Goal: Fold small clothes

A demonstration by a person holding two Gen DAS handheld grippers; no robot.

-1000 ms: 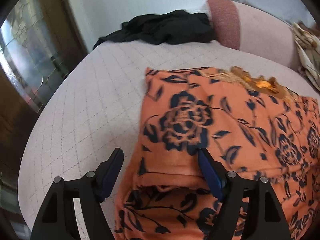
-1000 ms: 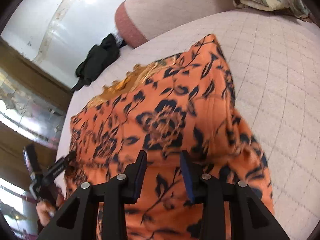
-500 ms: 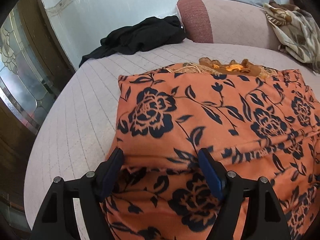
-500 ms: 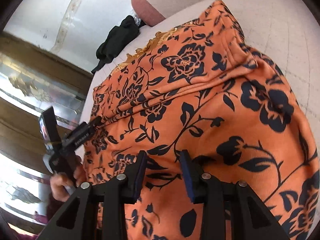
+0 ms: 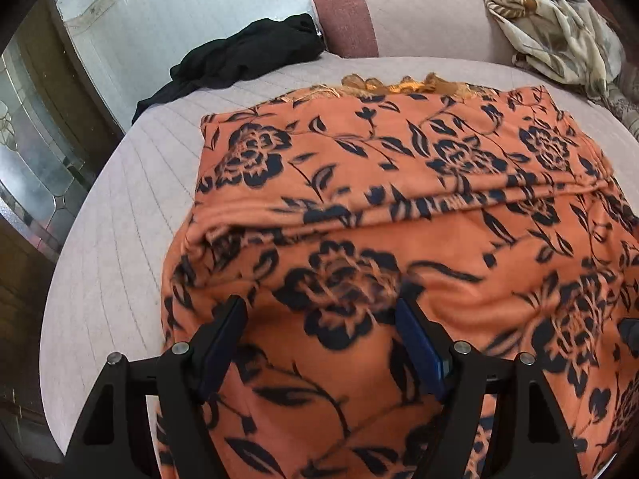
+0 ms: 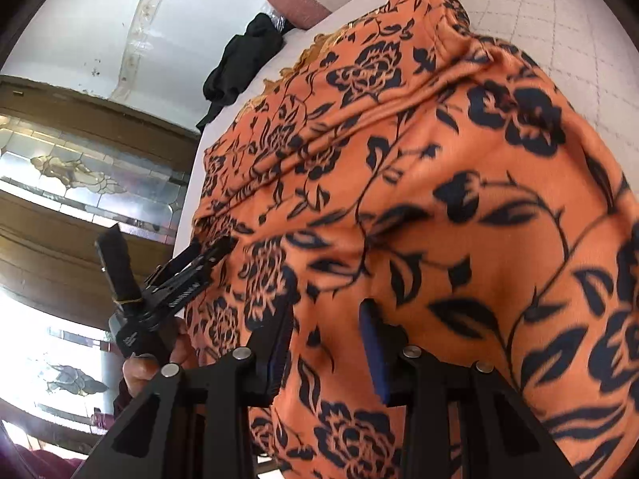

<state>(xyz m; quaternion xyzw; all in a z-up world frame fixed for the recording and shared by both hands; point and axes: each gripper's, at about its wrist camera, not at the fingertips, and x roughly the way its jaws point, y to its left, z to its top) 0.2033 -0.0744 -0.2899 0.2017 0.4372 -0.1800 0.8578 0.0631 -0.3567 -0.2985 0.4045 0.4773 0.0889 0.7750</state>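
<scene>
An orange cloth with a dark blue flower print (image 5: 379, 183) lies on a pale quilted bed (image 5: 120, 247), its far part folded flat and its near part hanging over the front edge. A gold fringe (image 5: 399, 84) shows at its far edge. My left gripper (image 5: 319, 343) stands wide open around the near, left part of the cloth. My right gripper (image 6: 325, 343) is partly open with the cloth (image 6: 439, 199) between its fingers. The left gripper also shows in the right wrist view (image 6: 211, 251), at the cloth's left edge.
A black garment (image 5: 247, 56) lies at the far left of the bed. A pink bolster (image 5: 399, 20) runs along the back, with a beige flowered cloth (image 5: 559, 36) at the far right. A wooden door with patterned glass (image 5: 36, 151) stands to the left.
Both grippers have drawn back toward the front of the bed and risen. More of the cloth's near part now shows under the fingers. Jaw openings look unchanged.
</scene>
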